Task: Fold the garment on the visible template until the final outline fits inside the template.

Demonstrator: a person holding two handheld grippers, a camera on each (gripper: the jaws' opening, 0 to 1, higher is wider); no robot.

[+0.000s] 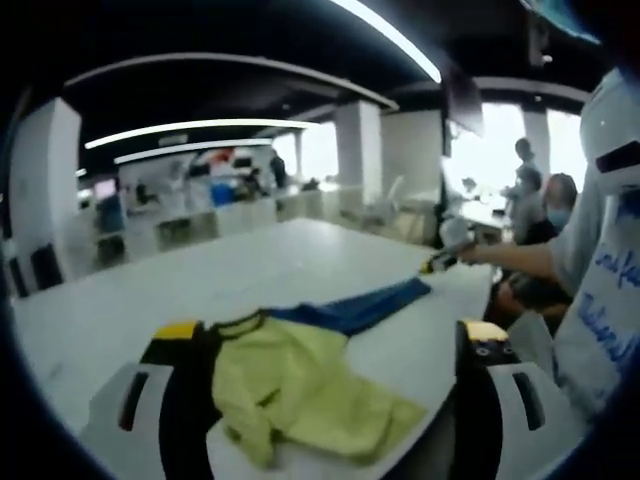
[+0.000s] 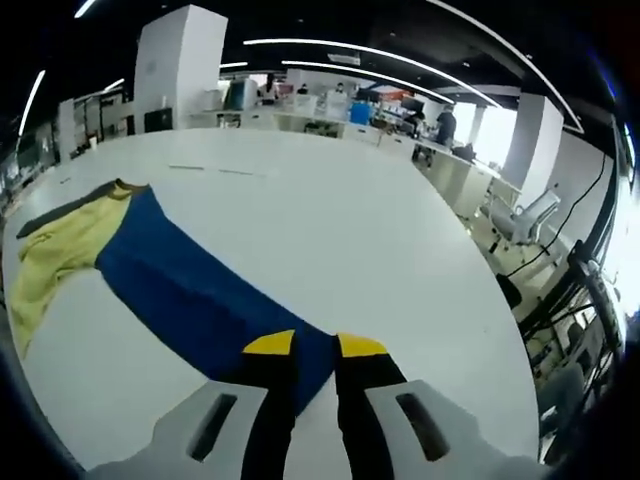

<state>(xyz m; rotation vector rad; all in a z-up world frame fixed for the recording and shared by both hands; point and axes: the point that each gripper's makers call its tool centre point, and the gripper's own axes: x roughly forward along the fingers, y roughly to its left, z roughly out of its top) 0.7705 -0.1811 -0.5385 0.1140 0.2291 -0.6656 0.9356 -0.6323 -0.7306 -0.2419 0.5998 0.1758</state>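
Yellow-and-blue garment point(image 2: 150, 270) lies stretched lengthwise between grippers; right gripper point(image 2: 315, 352) pinches its blue end, left gripper point(image 1: 330, 345) spread.

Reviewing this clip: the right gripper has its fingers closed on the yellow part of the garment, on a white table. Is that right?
Not quite. In the right gripper view, the right gripper has its fingers closed on the blue part of the garment, not the yellow part, which lies at the far end. The table is white, as stated.
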